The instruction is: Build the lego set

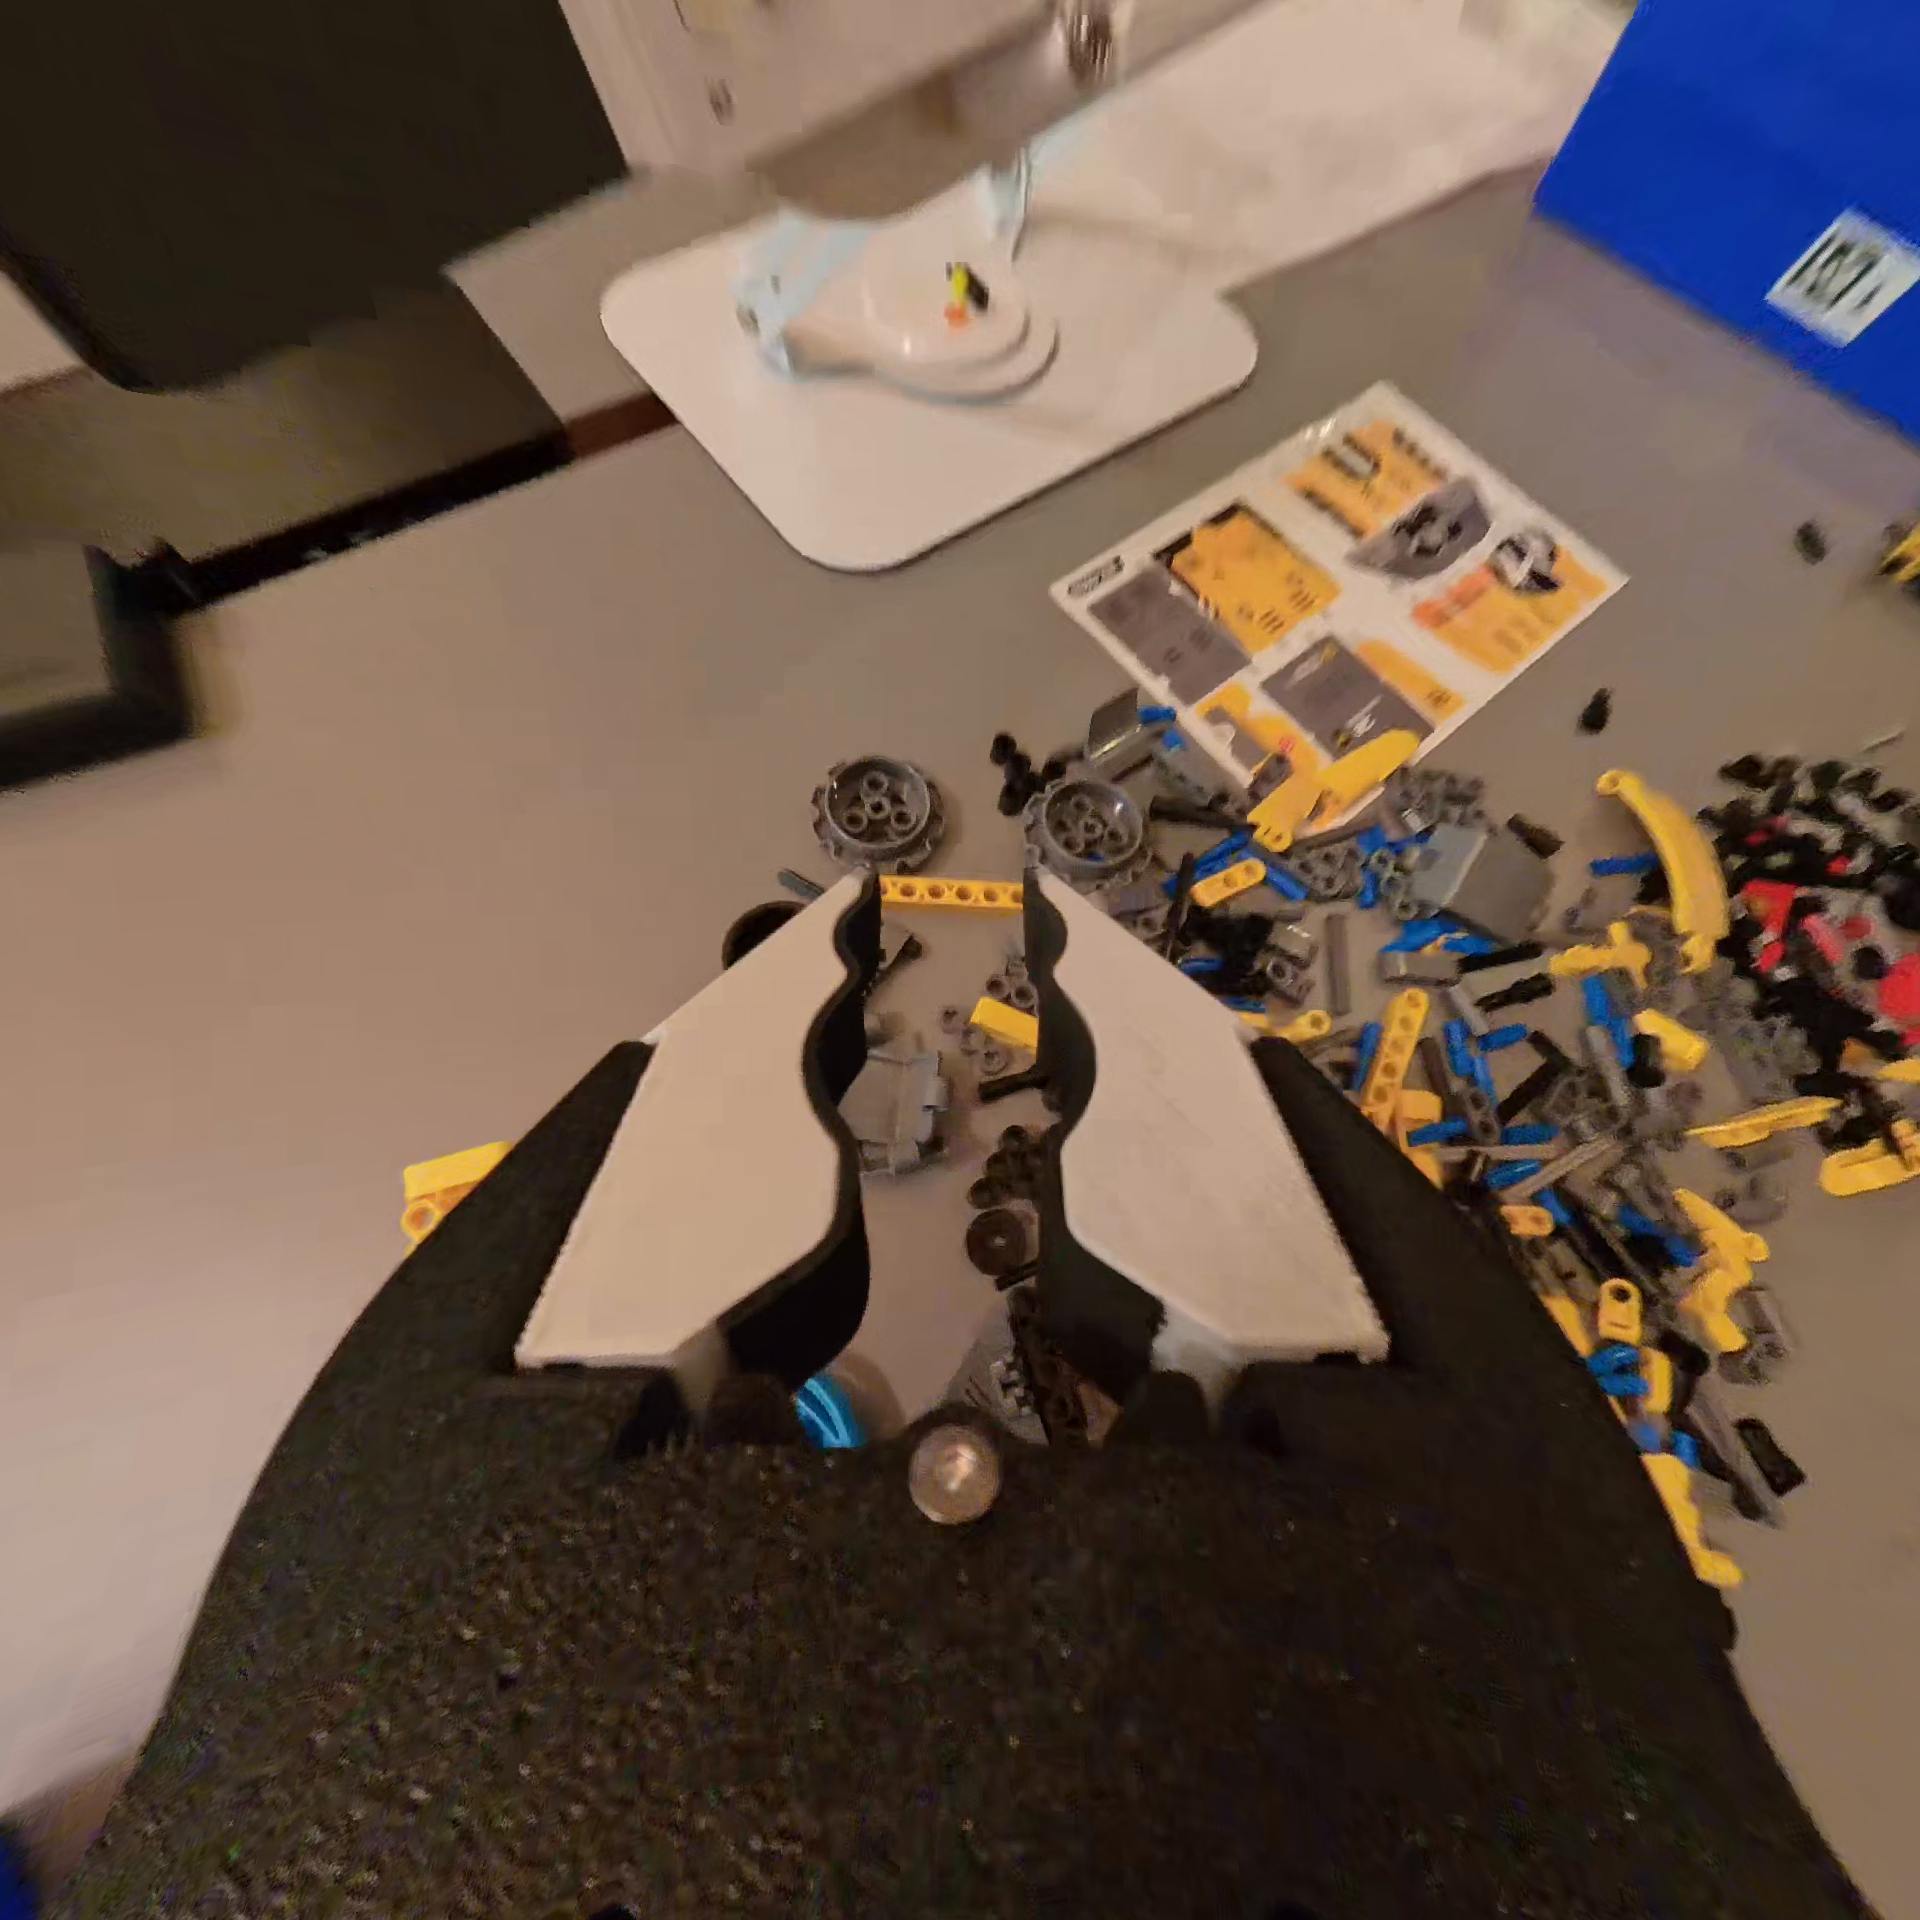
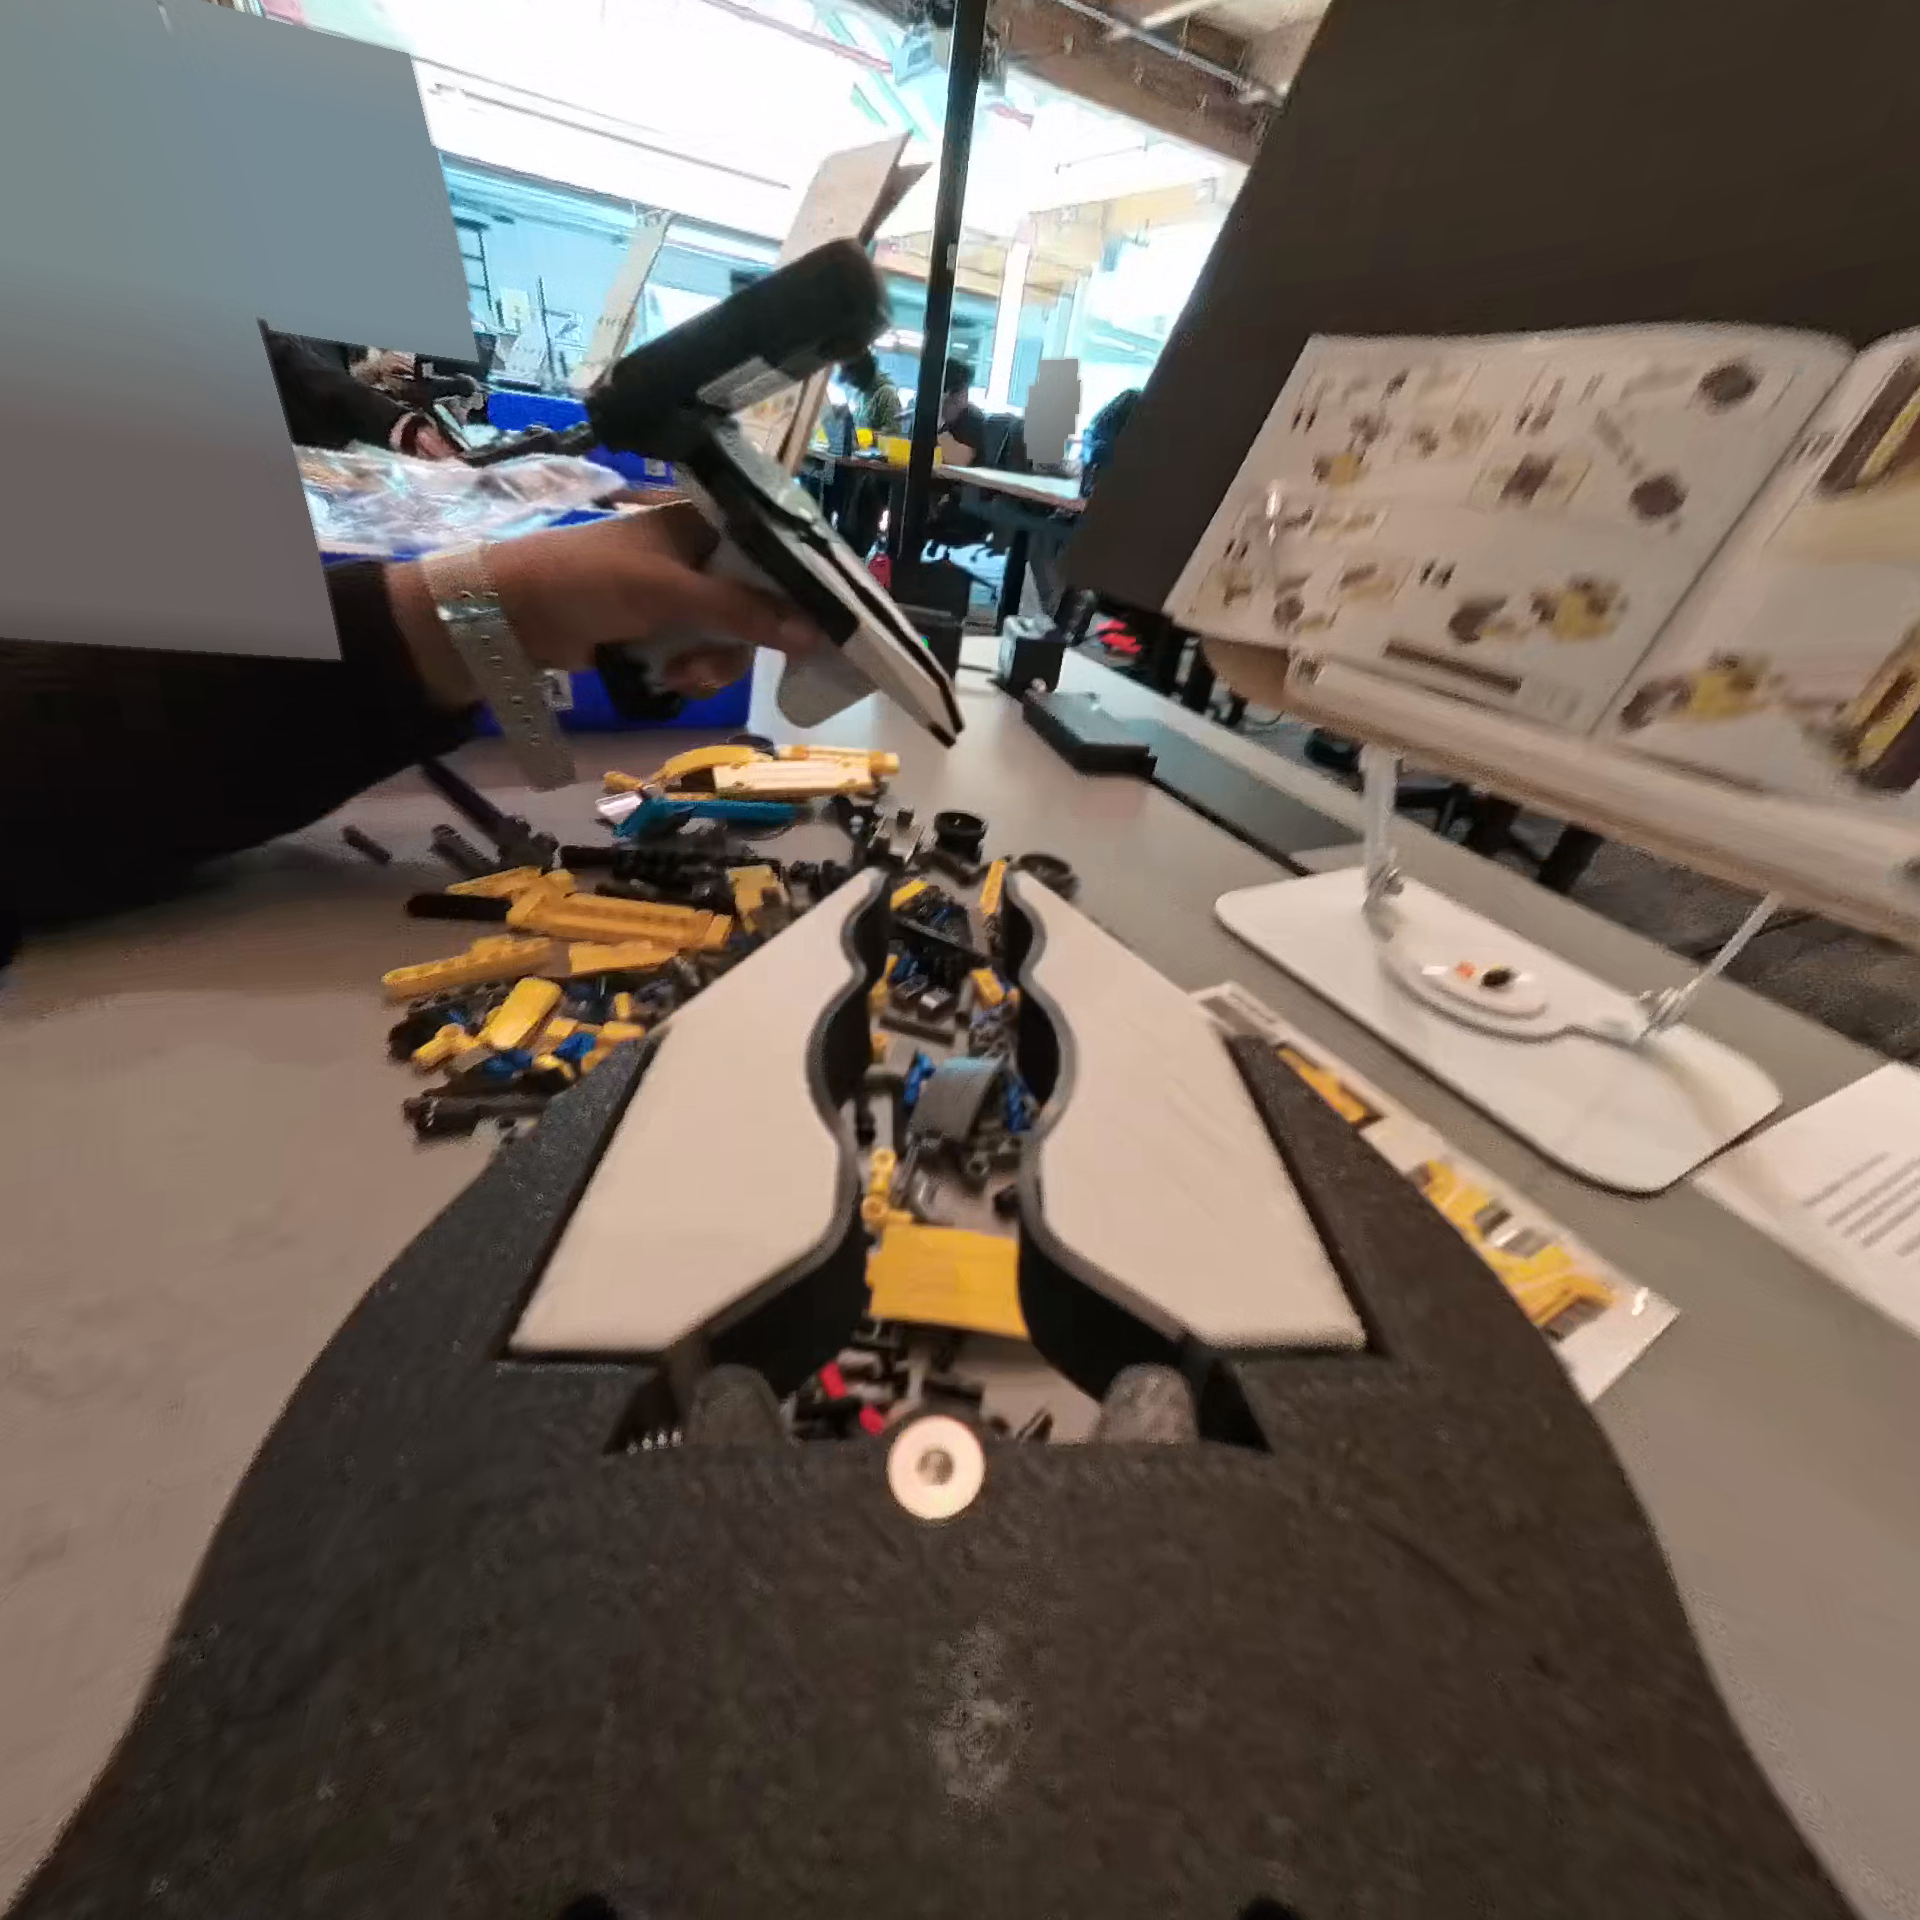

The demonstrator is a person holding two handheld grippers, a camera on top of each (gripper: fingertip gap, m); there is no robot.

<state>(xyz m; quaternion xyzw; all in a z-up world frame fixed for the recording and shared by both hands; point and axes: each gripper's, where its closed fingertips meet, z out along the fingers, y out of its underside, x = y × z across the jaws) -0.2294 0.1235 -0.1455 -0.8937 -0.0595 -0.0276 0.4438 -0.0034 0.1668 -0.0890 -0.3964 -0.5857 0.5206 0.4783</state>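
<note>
My left gripper is open and empty, held above the left edge of a pile of small yellow, blue, black and grey building pieces. A yellow beam with holes lies just past its fingertips, beside two grey wheel hubs. My right gripper is open and empty, low over the same pile, with a yellow panel and a grey curved piece showing between its fingers. The left gripper also shows in the right wrist view, held in a hand above the pile's far side.
A grey table carries a white book stand with an open instruction booklet. A sticker sheet lies by the pile. A blue box stands at the far right. A printed paper lies near the stand. Across from one pair of fingers to the other is roughly 25 cm.
</note>
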